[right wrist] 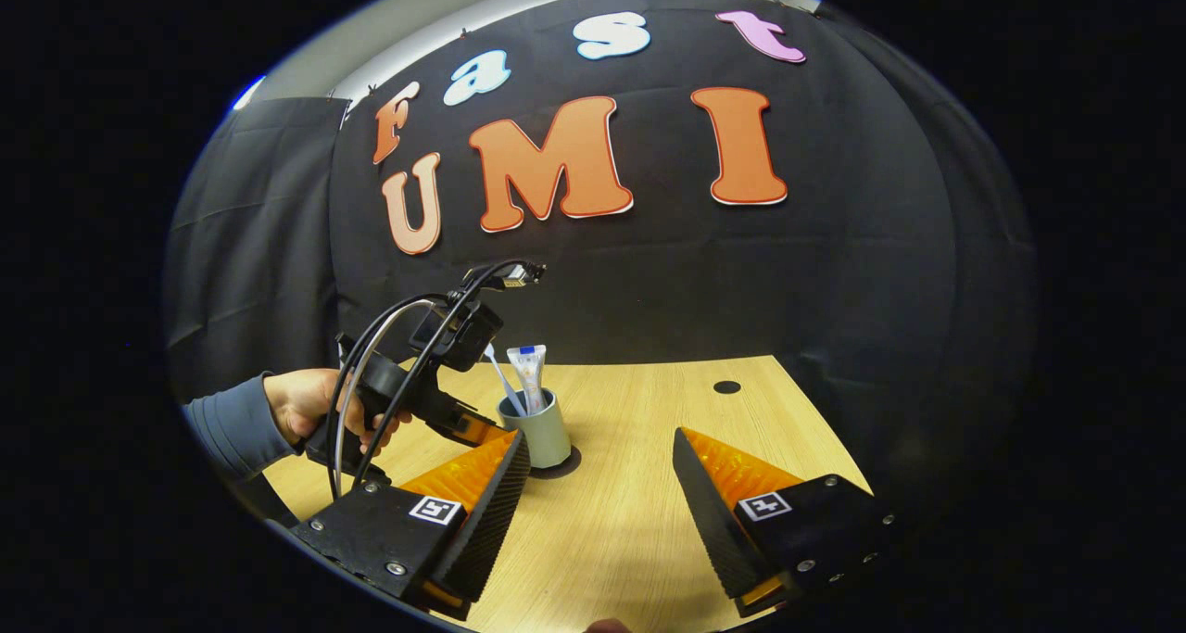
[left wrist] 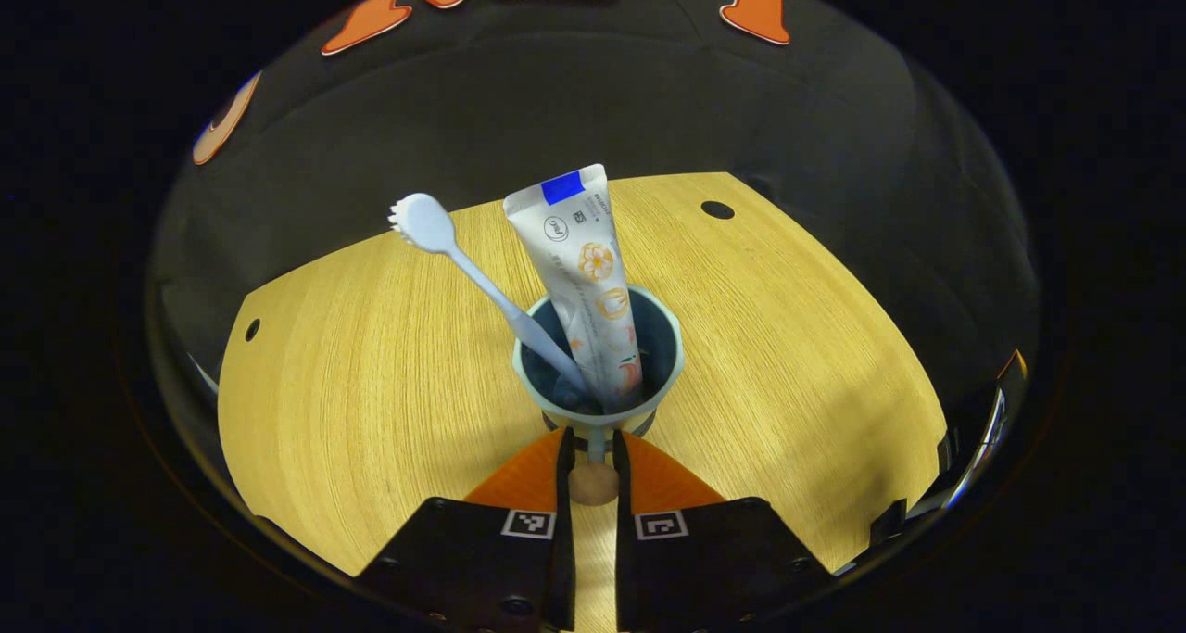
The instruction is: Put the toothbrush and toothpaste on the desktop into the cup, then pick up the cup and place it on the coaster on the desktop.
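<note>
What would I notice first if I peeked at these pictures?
First you'd spot the cup in the middle of the wooden table, with a toothbrush and a toothpaste tube poking out. The left gripper pinches the cup's handle, with a hand holding that gripper. The right gripper hangs open nearby.

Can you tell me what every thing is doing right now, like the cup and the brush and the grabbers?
Cup: upright on the coaster, handle pinched by the left gripper.
Toothbrush: in the cup, leaning, head up.
Toothpaste: in the cup, standing, cap end down.
Right gripper: open, holding nothing.
</note>
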`<state>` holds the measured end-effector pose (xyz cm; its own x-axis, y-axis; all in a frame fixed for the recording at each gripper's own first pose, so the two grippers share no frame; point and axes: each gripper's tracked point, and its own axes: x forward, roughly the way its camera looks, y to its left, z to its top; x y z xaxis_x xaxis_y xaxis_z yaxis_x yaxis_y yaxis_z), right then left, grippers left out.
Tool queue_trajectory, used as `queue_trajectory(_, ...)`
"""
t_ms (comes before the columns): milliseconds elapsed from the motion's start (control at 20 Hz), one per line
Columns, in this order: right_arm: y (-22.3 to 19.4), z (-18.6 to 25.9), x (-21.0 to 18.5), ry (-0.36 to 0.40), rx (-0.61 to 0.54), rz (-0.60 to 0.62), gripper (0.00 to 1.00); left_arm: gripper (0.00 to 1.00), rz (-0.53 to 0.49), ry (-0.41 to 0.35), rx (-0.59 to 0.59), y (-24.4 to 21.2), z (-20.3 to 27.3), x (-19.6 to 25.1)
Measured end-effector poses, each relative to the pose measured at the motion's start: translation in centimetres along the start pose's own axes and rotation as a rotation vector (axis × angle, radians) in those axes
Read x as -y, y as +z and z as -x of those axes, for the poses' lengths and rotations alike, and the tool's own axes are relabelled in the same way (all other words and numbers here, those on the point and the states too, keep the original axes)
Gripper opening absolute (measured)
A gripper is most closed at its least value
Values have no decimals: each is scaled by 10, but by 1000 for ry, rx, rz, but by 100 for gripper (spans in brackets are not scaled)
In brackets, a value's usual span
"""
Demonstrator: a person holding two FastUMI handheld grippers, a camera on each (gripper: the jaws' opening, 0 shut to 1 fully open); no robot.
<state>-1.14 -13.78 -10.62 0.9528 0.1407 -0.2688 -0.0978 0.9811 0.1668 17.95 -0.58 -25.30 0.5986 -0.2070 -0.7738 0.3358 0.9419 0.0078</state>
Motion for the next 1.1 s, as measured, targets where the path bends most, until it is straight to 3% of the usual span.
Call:
queue_trajectory(300, -11, -1, 9, -11, -22, -38, 93, 17, 19, 15, -23, -1, 5, 5)
queue_trajectory(400, -13, -2, 7, -11, -27, -41, 93, 25, -10, 14, 4, 3, 15, 1)
queue_trajectory(500, -14, -7, 4, -20, -35, -32, 93, 37, -19, 7, 31, 8, 31, 2)
queue_trajectory(600, -8, -9, 0, -23, -29, -31, 93, 56, -14, -3, 43, 4, 49, -2)
queue_trajectory(650, -4, -10, -5, -21, -22, -32, 93, 72, -14, 0, 63, 4, 57, -6)
queue_trajectory(700, 0, -12, -10, -21, -12, -33, 93, 77, -13, 11, 84, 3, 65, -13)
queue_trajectory(750, 4, -14, -14, -23, -5, -29, 93, 94, -11, 28, 107, 2, 76, -21)
queue_trajectory(800, 6, -15, -19, -28, 3, -21, 93, 99, -3, 43, 141, 3, 84, -30)
queue_trajectory(1100, 48, -21, -63, -20, 98, 12, 93, 99, 36, 167, 359, 13, 165, -96)
